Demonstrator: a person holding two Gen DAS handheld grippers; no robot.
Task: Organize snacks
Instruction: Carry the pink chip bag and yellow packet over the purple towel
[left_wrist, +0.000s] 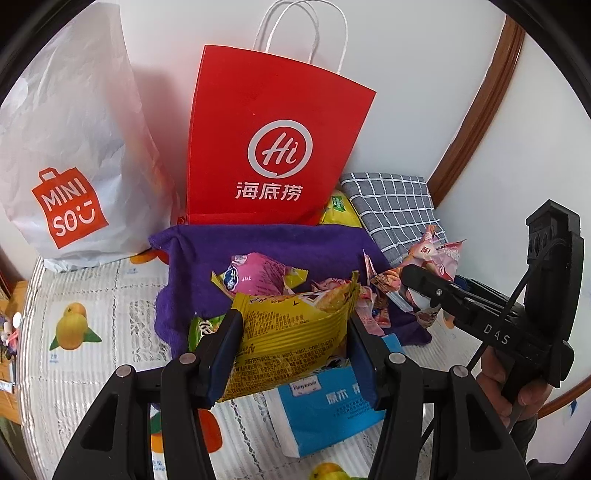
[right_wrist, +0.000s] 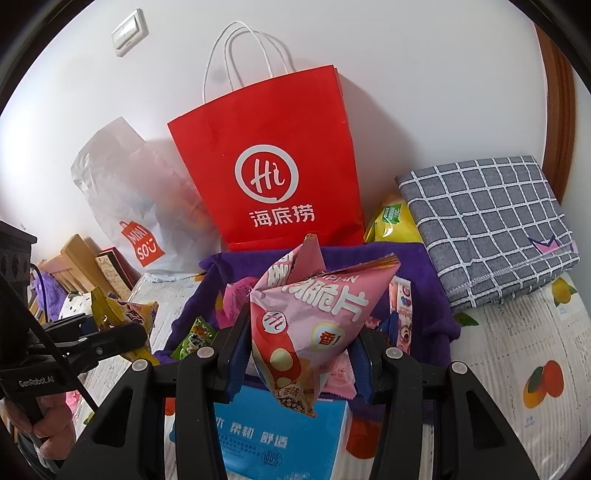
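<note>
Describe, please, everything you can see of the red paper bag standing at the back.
The red bag is smooth paper with two white twisted-cord handles at its top. Its front carries a white circle logo reading "Hi" above three white Chinese characters. It stands upright against the white wall, tilted slightly, its mouth nearly closed so the contents stay hidden. The white bag stands on its left, the purple cloth lies before its base, and a yellow packet sits at its lower right corner.
</note>
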